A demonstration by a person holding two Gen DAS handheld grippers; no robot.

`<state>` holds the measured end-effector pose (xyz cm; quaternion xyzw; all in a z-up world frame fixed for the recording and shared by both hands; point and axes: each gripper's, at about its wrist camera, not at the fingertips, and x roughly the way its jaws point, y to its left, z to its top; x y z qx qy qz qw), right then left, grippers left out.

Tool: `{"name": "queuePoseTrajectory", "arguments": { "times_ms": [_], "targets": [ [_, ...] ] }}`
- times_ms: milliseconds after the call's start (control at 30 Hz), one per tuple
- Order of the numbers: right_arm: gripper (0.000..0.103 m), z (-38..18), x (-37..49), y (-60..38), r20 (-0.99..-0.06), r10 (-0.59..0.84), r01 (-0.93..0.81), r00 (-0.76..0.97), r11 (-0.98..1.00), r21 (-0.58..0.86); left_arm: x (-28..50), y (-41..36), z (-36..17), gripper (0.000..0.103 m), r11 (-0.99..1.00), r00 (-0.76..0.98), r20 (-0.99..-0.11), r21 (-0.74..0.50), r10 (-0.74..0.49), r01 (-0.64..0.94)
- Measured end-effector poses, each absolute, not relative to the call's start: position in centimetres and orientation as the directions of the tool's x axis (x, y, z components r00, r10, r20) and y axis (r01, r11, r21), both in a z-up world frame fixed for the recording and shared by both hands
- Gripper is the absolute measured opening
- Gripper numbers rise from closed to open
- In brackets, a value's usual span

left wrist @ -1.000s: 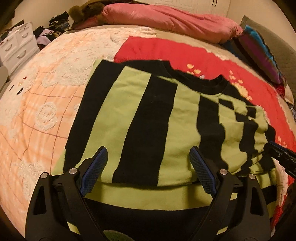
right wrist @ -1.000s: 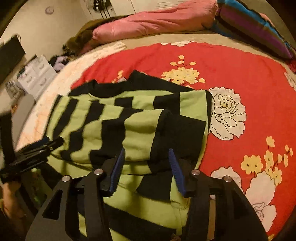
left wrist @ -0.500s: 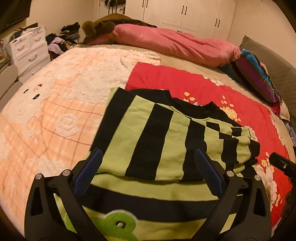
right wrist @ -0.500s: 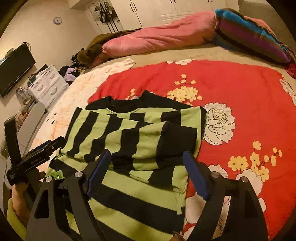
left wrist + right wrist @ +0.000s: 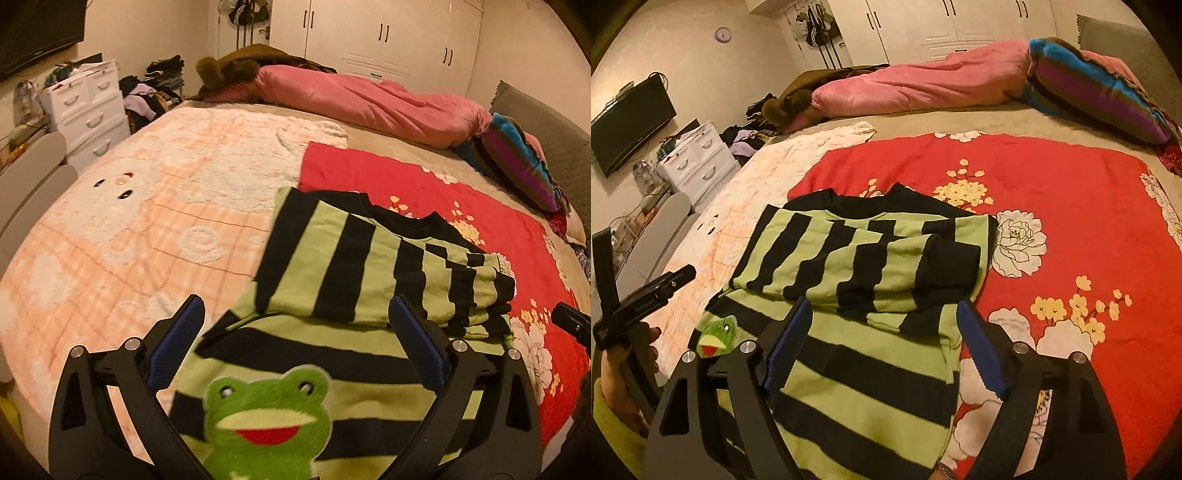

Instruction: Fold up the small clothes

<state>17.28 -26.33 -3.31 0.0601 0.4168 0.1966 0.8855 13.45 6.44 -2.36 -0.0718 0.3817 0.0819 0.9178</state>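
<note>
Sweater (image 5: 354, 266) lies half-folded on the bed (image 5: 147, 206); both hand-held grippers (image 5: 295, 332) (image 5: 882, 325) released, empty.

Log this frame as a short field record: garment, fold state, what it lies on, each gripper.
garment: green-and-black striped sweater with a frog patch
fold state: upper part with sleeves doubled over onto the body; lower part with the frog lies flat
surface: partly on the red floral blanket, partly on the peach blanket
left gripper: open, nothing between the fingers, above the sweater
right gripper: open, empty, above the sweater
</note>
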Motion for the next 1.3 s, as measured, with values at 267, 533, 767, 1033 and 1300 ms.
{"name": "queuePoseTrajectory", "arguments": {
  "times_ms": [267, 533, 767, 1033, 1300],
  "targets": [
    [0.079, -2.6, 14.3, -26.5, -0.720, 0.405, -0.337, 0.564, 0.908, 0.247, 9.6, 10.3, -1.0, 0.093, 0.959, 0.679, -0.720, -0.069, 0.143, -0.275],
    [0.080, -4.3, 10.2, -26.6, -0.771, 0.414, -0.393, 0.484, 0.890, 0.231, 5.9, 13.5, -2.5, 0.093, 0.949, 0.607, -0.783, -0.072, 0.137, -0.306],
    [0.080, -6.6, 7.2, -26.9, -0.819, 0.408, -0.407, 0.404, 0.882, 0.238, 2.8, 14.7, -4.3, 0.093, 0.944, 0.554, -0.824, -0.083, 0.115, -0.320],
    [0.080, -9.1, 3.6, -26.4, -0.869, 0.408, -0.447, 0.279, 0.856, 0.259, 0.7, 15.4, -6.5, 0.093, 0.933, 0.504, -0.862, -0.132, 0.059, -0.335],
    [0.080, -11.8, 1.9, -25.0, -0.917, 0.365, -0.465, 0.163, 0.848, 0.255, 0.0, 15.6, -9.6, 0.093, 0.909, 0.436, -0.898, -0.224, -0.053, -0.351]
  ]
}}
